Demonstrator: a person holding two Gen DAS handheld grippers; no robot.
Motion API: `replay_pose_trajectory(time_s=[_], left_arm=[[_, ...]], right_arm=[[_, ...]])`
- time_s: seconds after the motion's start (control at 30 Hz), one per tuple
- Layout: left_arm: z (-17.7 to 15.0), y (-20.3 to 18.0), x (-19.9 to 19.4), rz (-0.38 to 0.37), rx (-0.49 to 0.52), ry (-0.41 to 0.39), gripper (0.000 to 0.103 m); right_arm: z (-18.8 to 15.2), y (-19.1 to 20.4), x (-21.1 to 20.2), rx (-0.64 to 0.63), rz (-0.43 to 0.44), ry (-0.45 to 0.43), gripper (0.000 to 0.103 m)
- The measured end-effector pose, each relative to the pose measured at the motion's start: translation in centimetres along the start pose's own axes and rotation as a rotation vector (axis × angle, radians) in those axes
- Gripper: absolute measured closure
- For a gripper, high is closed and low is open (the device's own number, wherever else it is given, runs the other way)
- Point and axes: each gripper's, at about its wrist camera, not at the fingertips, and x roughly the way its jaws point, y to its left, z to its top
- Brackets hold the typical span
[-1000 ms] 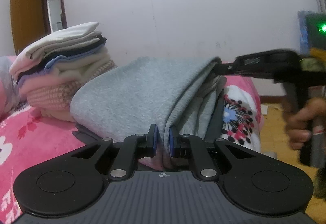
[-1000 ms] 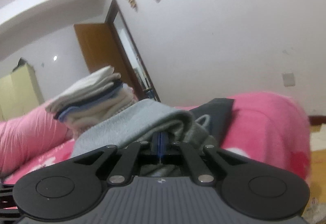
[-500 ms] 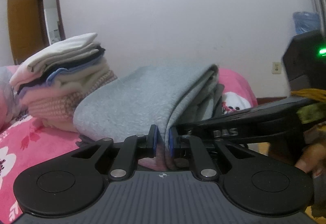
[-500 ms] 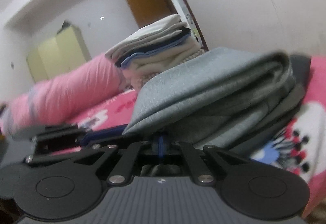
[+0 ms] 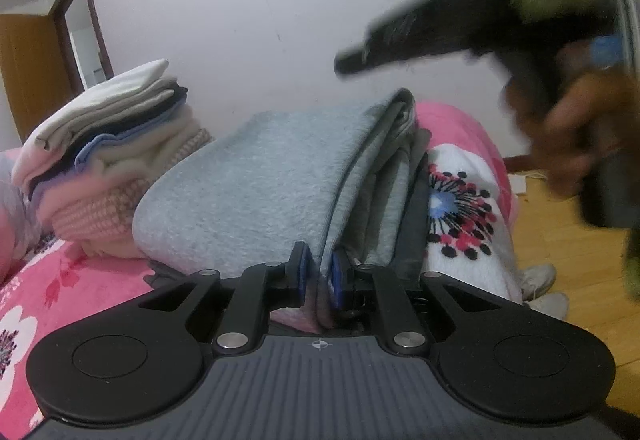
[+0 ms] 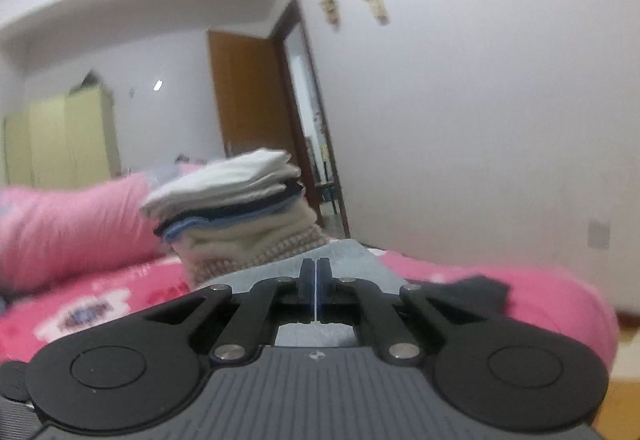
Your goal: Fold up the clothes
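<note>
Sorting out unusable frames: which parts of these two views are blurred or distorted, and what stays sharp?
Left wrist view: the right gripper and the hand holding it are smeared by motion, while the grey garment and left gripper stay sharp. Right wrist view: the whole room is softly blurred, including the stack of folded clothes; fisheye bending curves the walls in both.

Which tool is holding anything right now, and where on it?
Left tool pinches the folded grey garment at its near edge. Right tool is shut on nothing.
</note>
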Motion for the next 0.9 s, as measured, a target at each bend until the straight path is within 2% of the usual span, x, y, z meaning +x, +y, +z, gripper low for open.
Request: replay_pose_trajectory(time_s=[0.07,0.13,0.23,0.37,0.4,0.47,0.5,0.53,0.57,0.63,0.7,0.77,0.8,0.87,0.9], left_arm=[[0.2,0.6,-0.1,-0.032,-0.059,0.003,0.088],[0.3,1.5,-0.2,-0.068,-0.127,0.004,0.083],[0.5,3.3,-0.9,-0.123,-0.250,0.001,0.081],[1.0,7.1,-3.4,-0.281,-0.508,-0.120,0.077],[1.3,7.8,-3.5,-0.308,-0.563,-0.143,0.075],[2.0,8.5,-2.5,-0.295,-0.621,-0.153,0.075],[2.3,8.7,-1.8,-0.274,-0.632,-0.150,0.075],[2.5,8.5,-0.5,-0.213,-0.593,-0.120,0.075],[2.4,7.9,1.0,-0.158,-0.540,-0.068,0.075],[1.5,5.6,3.8,-0.100,-0.415,0.047,0.075],[0.5,3.3,4.2,-0.035,-0.308,0.013,0.076],[0.6,2.5,3.9,-0.008,-0.285,0.004,0.076],[0.7,2.7,4.0,-0.012,-0.304,0.012,0.075],[0.7,3.1,3.9,-0.024,-0.335,0.021,0.075],[0.7,3.3,3.8,-0.030,-0.348,0.022,0.075]], right_arm=[[-2.3,-1.3,3.7,-0.034,-0.136,0.103,0.103],[-3.7,-3.0,4.3,0.065,-0.114,0.073,0.103],[-1.9,-2.2,3.9,0.059,-0.120,0.065,0.103],[0.4,-1.6,2.7,0.042,-0.078,-0.020,0.103],[0.2,-1.7,2.9,0.023,-0.080,-0.015,0.103],[-1.4,-2.7,4.7,0.025,-0.106,0.062,0.103],[-2.5,-3.5,5.6,0.034,-0.119,0.100,0.103],[-3.5,-3.9,5.7,0.042,-0.124,0.077,0.103],[-3.8,-4.1,5.4,0.044,-0.123,0.056,0.103],[-2.6,-3.7,5.5,0.057,-0.127,0.085,0.103],[-0.6,-3.3,5.3,0.079,-0.098,0.073,0.103],[1.0,-2.8,4.9,0.044,-0.072,0.009,0.103],[1.4,-2.7,5.1,0.016,-0.055,0.000,0.103],[0.4,-2.9,7.0,-0.052,-0.057,0.072,0.103],[-0.9,-3.0,8.7,-0.097,-0.063,0.154,0.103]])
